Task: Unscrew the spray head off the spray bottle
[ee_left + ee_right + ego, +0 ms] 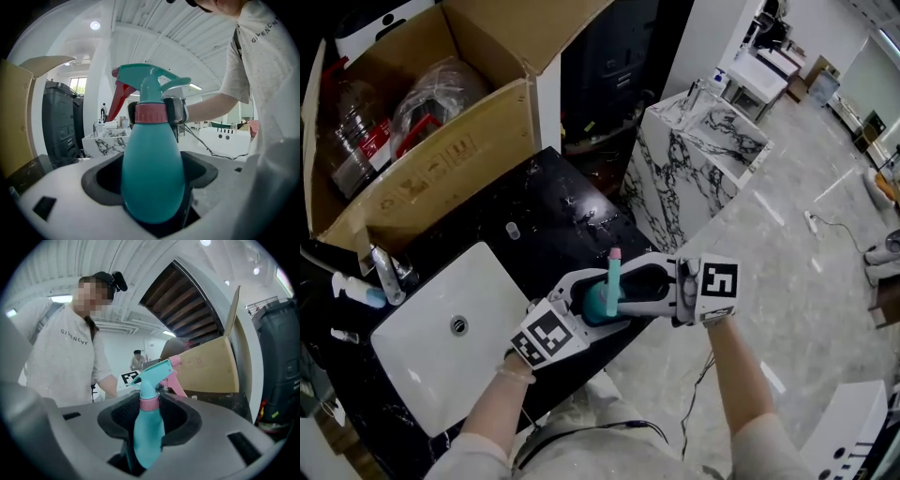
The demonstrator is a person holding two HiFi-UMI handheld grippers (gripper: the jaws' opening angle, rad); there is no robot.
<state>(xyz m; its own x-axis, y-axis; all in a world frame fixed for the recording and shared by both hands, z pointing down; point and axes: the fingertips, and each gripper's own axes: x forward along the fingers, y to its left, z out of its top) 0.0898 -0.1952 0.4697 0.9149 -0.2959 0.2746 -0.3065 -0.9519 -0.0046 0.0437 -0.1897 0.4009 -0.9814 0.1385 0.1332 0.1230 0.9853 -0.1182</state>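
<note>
**Above the worktop's front edge: spray bottle gripped from two sides**

Spray bottle [602, 305], teal, is held upright and clear of the black worktop [553, 202], over its front edge and just right of the white sink [412, 375]. Left tool [586, 302] has its jaws spread wide and set against the bottle's body. Right tool [625, 286] faces it, jaws partly drawn in, and pinches the pink collar [151, 114] of the spray head [151, 82].

Only the left gripper view shows the right tool's dark pads [177, 110] flanking that collar, with the red-pink trigger [119, 99] hanging below the nozzle at left. Only the right gripper view shows the left tool's marker cube [130, 378] behind the bottle and a second person [137, 360] far off.

Only the head view shows the containers. The sink has a drain [459, 325] in its basin and a faucet [386, 274] at its rim. An open cardboard box [441, 164] at the worktop's far side holds plastic-wrapped goods [436, 94], red and clear, whose kind cannot be told. A marble-patterned unit [698, 155] stands beyond.
</note>
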